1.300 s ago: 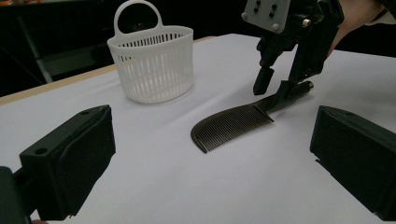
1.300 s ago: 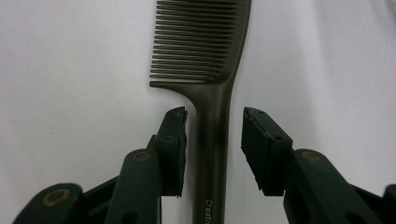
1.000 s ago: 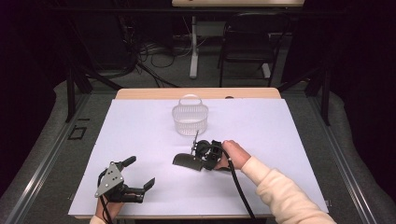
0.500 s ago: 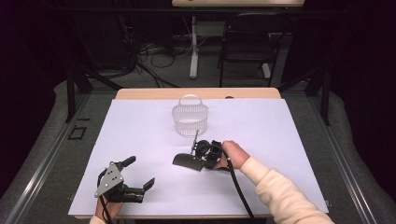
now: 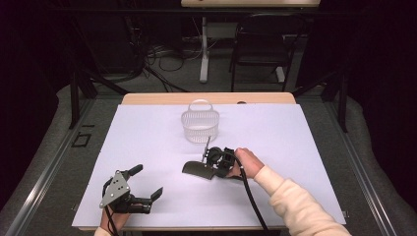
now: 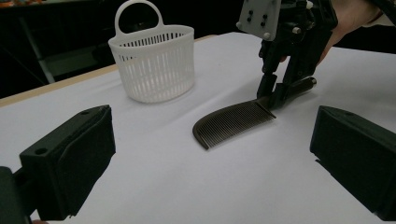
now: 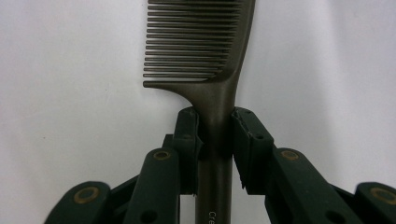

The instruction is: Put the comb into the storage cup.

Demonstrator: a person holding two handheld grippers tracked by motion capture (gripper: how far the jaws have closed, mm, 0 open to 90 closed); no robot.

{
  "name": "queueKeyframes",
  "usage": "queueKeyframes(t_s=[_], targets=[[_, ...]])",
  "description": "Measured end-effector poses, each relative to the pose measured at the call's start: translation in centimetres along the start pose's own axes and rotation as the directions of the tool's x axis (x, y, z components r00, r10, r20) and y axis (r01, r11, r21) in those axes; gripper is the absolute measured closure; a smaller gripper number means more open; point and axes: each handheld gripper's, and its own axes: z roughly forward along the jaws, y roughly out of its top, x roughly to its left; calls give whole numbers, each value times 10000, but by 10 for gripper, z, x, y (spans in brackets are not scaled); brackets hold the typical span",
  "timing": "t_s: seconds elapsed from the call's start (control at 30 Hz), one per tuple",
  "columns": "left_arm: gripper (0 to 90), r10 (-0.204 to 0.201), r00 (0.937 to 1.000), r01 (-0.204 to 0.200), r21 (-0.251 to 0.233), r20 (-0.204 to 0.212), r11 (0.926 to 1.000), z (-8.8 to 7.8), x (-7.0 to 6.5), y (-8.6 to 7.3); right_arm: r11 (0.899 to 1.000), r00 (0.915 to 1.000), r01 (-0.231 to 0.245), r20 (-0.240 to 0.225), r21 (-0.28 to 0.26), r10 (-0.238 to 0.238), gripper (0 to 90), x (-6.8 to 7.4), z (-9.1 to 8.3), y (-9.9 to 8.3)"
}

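A dark comb (image 5: 198, 170) lies flat on the white sheet (image 5: 295, 142), just in front of a white plastic basket (image 5: 200, 127). My right gripper (image 5: 212, 164) reaches in from the right, tilted down, and is shut on the comb's handle. In the right gripper view both pads (image 7: 187, 135) press the handle of the comb (image 7: 205, 42), whose teeth point away. My left gripper (image 5: 147, 181) rests near the front left edge, open and empty. In the left gripper view, the comb (image 6: 233, 122), basket (image 6: 154, 65) and right gripper (image 6: 273, 95) lie ahead of the wide jaws.
The sheet covers a wooden table whose far edge (image 5: 206, 98) shows behind the basket. Beyond the table stand a dark chair (image 5: 258, 44), cables on the floor and a desk leg (image 5: 203, 49). A cream sleeve (image 5: 295, 206) crosses the front right of the sheet.
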Motion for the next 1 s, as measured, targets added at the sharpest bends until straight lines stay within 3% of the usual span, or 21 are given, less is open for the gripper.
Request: queueKeyframes(t_s=[1.0], targets=[[1, -36, 10000, 35, 36, 18, 10000, 1, 0, 0, 9938, 9990, -434, 51, -1024, 441, 724, -4, -26, -20]])
